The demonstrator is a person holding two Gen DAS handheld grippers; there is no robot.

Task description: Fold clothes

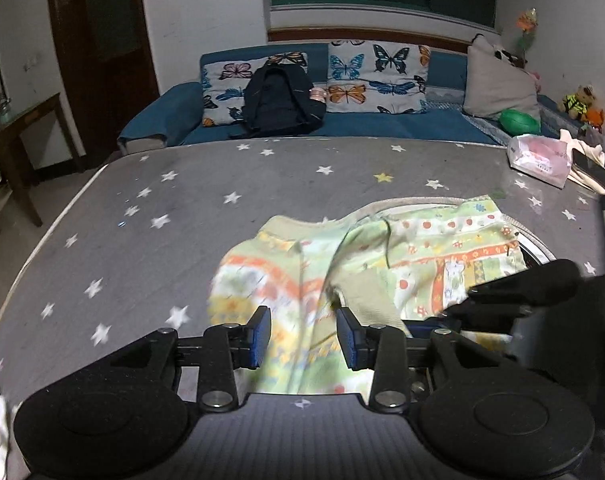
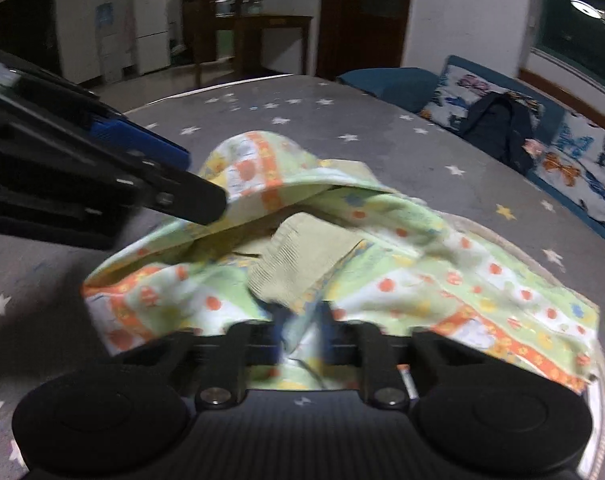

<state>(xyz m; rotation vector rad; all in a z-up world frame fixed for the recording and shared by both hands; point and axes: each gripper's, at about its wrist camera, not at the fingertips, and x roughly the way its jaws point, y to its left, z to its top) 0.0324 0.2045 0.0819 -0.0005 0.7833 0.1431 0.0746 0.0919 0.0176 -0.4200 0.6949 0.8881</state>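
On the star-print table cover lay the half-folded patterned child's garment, the right gripper pinching its near edge while the left gripper hovered spread above the cloth; next, I reckoned, that edge needed carrying across.

The left wrist view looks down and forward over the left claw toward the sofa beyond it. The right wrist view sits close above the right claw, facing a doorway. Both share the patterned garment and the star-print surface.
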